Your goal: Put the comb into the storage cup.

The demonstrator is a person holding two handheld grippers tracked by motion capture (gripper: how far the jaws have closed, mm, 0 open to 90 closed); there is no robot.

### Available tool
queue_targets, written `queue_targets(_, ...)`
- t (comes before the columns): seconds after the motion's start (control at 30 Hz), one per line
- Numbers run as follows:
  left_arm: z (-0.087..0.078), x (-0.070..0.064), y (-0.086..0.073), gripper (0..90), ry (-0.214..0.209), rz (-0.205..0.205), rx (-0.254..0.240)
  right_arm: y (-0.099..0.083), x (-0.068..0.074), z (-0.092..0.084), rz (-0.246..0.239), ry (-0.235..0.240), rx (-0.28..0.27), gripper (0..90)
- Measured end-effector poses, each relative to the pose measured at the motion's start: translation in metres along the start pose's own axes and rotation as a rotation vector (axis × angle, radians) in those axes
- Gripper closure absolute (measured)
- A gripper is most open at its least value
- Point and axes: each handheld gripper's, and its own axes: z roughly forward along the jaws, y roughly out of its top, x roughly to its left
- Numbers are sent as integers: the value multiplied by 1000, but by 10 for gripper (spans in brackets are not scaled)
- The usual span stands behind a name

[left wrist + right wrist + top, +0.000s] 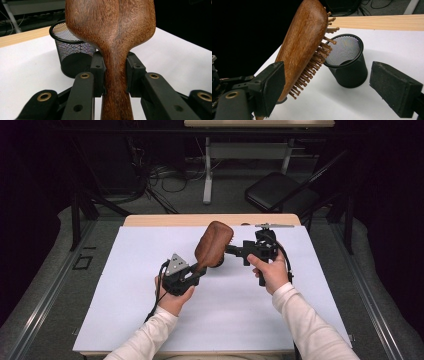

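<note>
High view first: one wooden hairbrush (214,244) is up off the white surface (125,310), carried by the left gripper (199,271) with its jaws pinched on the handle. The brush head tilts up and away, likely so it can be steered over a container. The right gripper (231,249) comes in from the other side, its tips right by the brush head. Two hands, two grippers, one brush.

Over to the left gripper view: the jaws are clamped on the narrow neck of the brush (113,47), one pad on each side, the smooth back of the head rising straight above them. That waist is a sensible grip, I'd say, since the swelling head cannot slide down through. Beyond the left-hand jaw, past its tip, stands one black mesh cup (72,55), upright on the surface, apart from the brush.

Now the right gripper view: jaws spread wide, holding nothing. The brush (304,42) leans just by the left-hand jaw, bristles (317,60) facing into the gap; whether that jaw touches it I cannot tell. The mesh cup (348,62) sits out ahead between the two jaws, mouth open, looking empty. My read is that the open gripper is poised to steady or take over the brush for the drop into that cup.
</note>
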Motion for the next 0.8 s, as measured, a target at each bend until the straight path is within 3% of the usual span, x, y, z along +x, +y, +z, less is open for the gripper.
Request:
queue_targets(0.37, 1, -2, -1, 719, -7, 6, 4, 1, -2, 2, 36, 21, -9, 135)
queue_targets(0.8, 4, -7, -3, 719, -26, 14, 15, 2, -5, 3, 42, 21, -2, 135)
